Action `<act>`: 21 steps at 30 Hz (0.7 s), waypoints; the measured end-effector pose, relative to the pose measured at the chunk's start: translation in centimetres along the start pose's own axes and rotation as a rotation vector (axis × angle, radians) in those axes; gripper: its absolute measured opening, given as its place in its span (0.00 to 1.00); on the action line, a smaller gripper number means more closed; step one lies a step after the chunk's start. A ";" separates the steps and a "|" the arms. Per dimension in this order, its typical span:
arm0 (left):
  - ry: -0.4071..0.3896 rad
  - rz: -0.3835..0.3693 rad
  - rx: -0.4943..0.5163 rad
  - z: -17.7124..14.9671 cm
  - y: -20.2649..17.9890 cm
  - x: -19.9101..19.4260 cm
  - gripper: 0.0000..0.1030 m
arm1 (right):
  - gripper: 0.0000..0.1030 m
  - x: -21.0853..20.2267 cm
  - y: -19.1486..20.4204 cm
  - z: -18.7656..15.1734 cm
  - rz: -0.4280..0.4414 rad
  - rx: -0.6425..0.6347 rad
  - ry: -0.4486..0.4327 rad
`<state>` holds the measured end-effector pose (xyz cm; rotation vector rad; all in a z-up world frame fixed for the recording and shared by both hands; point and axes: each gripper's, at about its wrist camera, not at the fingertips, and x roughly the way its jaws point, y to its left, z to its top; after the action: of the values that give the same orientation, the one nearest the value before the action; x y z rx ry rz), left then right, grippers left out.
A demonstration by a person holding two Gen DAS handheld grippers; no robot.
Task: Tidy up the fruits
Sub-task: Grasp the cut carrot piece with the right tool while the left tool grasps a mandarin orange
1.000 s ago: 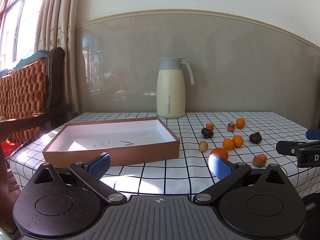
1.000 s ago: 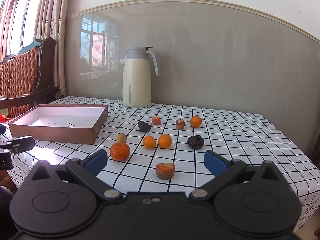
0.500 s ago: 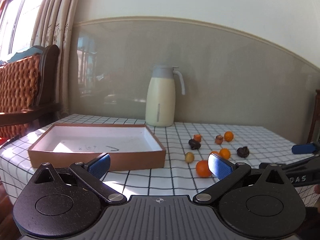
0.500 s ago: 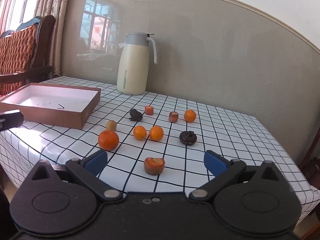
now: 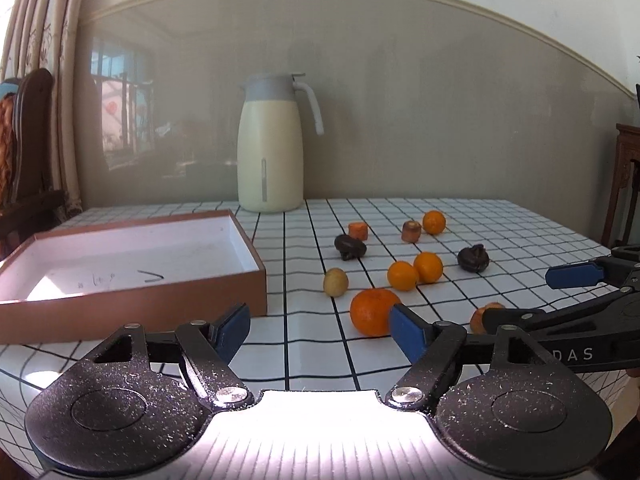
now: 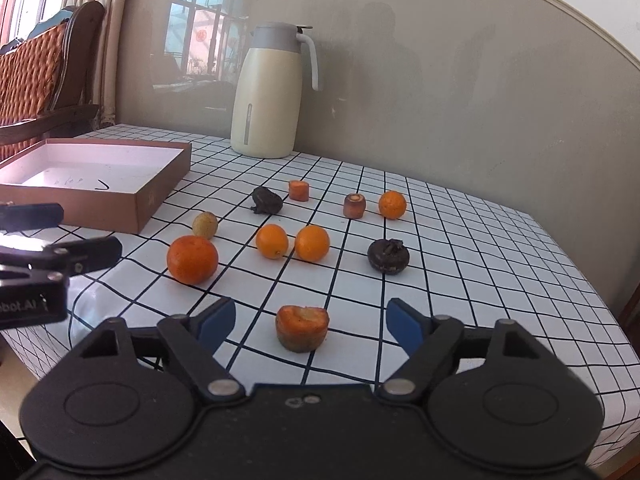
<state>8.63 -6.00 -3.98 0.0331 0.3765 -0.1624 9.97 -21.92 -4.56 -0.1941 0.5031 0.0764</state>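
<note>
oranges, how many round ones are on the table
4: the biggest nearest the box, two side by side mid-cloth, one at the back beside a carrot stub. None looks hidden.

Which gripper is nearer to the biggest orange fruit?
Left. The left gripper has the big orange just ahead, beside its right finger. The right gripper faces the carrot stump; its jaws are closing.
</note>
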 end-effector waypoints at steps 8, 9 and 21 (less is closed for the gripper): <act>0.027 -0.027 0.039 -0.3 -1.5 2.4 0.75 | 0.37 3.2 -0.6 -0.7 0.041 0.015 0.087; 0.038 -0.032 0.043 -0.2 -1.7 2.8 0.75 | 0.35 3.5 -1.0 -0.7 0.044 0.035 0.078; 0.095 -0.024 0.060 -0.5 -3.7 6.6 0.64 | 0.26 5.9 -3.4 -0.3 0.052 0.131 0.047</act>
<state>13.92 -10.59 -6.84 0.0959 0.4667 -0.1967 15.37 -25.18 -7.06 -0.0544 0.5579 0.0893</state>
